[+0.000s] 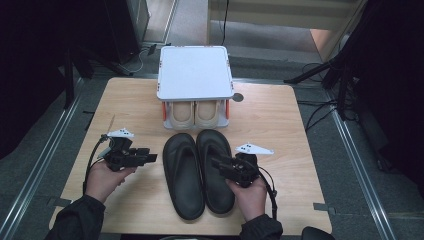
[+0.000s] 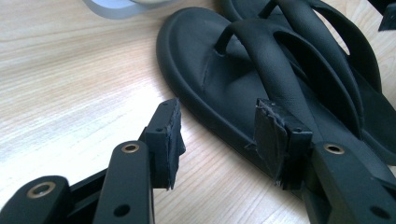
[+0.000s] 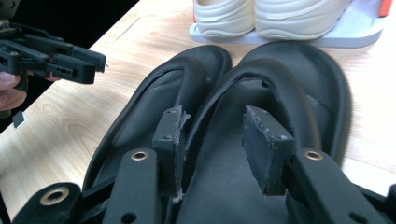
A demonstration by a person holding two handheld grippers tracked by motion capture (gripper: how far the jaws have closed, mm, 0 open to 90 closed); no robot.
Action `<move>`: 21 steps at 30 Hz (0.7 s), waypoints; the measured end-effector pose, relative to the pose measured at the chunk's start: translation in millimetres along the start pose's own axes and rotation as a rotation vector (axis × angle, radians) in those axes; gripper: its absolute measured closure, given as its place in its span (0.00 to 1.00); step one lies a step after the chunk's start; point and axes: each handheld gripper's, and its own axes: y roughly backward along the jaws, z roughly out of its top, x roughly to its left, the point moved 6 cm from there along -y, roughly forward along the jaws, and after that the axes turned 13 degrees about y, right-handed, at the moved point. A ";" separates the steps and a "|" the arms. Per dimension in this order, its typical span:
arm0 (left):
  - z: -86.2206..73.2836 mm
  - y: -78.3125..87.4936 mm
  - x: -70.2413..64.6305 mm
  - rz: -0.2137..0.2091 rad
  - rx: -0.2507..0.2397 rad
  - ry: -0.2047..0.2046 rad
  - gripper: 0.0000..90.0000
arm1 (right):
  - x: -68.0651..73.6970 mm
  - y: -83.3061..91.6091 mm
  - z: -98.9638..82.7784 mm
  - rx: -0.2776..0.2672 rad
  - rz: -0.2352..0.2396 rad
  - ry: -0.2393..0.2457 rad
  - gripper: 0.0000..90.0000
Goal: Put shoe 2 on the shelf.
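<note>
Both grippers stand wide with nothing between the pads: the left gripper [image 1: 150, 158] beside the left flip-flop [image 1: 183, 175], the right gripper [image 1: 216, 163] over the right flip-flop [image 1: 215, 170]. Both sandals lie flat before the shoe rack [image 1: 195, 72]. A secure grip probably means biting a strap or sole edge squarely.

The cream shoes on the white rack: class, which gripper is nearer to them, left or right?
Neither clearly. The cream shoes sit at the back; the left gripper waits left of the black sandals, the right gripper over the right sandal.

matt rubbery black sandals [image 1: 200, 172], pale wood-grain table [image 1: 280, 130]
</note>
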 end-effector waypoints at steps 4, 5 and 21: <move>0.6 -1.4 1.8 0.021 0.004 -0.008 0.55 | 4.8 -4.8 0.3 0.004 -0.005 0.008 0.65; 1.0 -1.6 1.8 0.014 0.001 0.000 0.55 | 5.8 -6.3 0.5 0.004 -0.007 0.005 0.65; 4.1 -2.0 2.8 0.015 -0.010 -0.006 0.53 | 19.9 -38.9 -7.7 0.043 -0.031 0.000 0.58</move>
